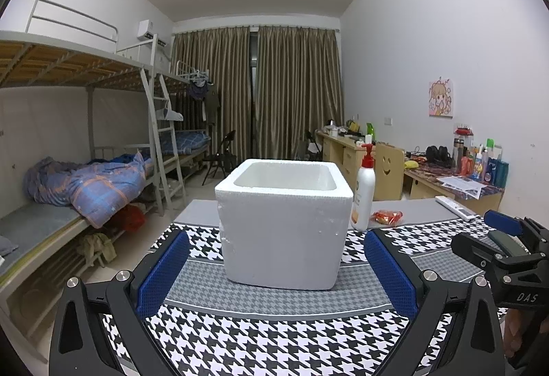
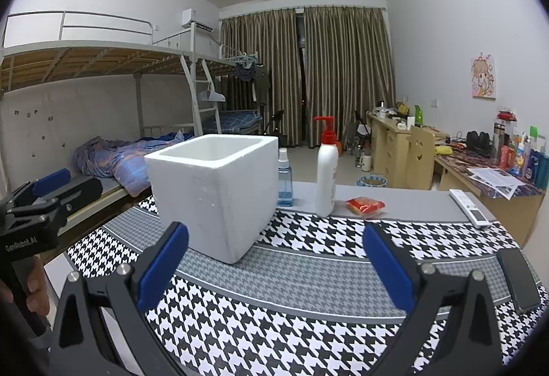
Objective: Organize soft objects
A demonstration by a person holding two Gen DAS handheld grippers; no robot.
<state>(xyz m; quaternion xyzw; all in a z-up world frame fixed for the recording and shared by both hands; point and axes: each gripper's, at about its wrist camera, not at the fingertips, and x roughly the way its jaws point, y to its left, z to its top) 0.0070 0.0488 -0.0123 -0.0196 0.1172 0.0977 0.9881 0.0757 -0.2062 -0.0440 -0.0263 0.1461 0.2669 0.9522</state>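
Left wrist view. My left gripper (image 1: 276,269): blue pads spread wide, holding nothing, aimed square at the open white foam box (image 1: 284,221) standing upright on the houndstooth-patterned cloth covering the surface (image 1: 274,341). Behind the box's right edge: white pump bottle with red nozzle (image 1: 364,194), upright; beside it the soft red crinkled snack packet (image 1: 387,217), the likely item to sort. White remote control (image 1: 454,207) farther right. The right gripper shows at the frame edge; from here I cannot tell its opening.

Risk, as I judge it: the foam box is light, so any nudge from a finger would slide or tip it; reaching past it could topple the pump bottle.

Right wrist view. My right gripper (image 2: 276,266): also wide, empty, with the packet ahead and beyond it. Shown only here: a small clear blue spray bottle (image 2: 284,180) tucked between box and pump bottle, another thing to knock over, and a flat black phone-like slab (image 2: 518,280) near the right finger. The cloth could drag if a finger catches it.
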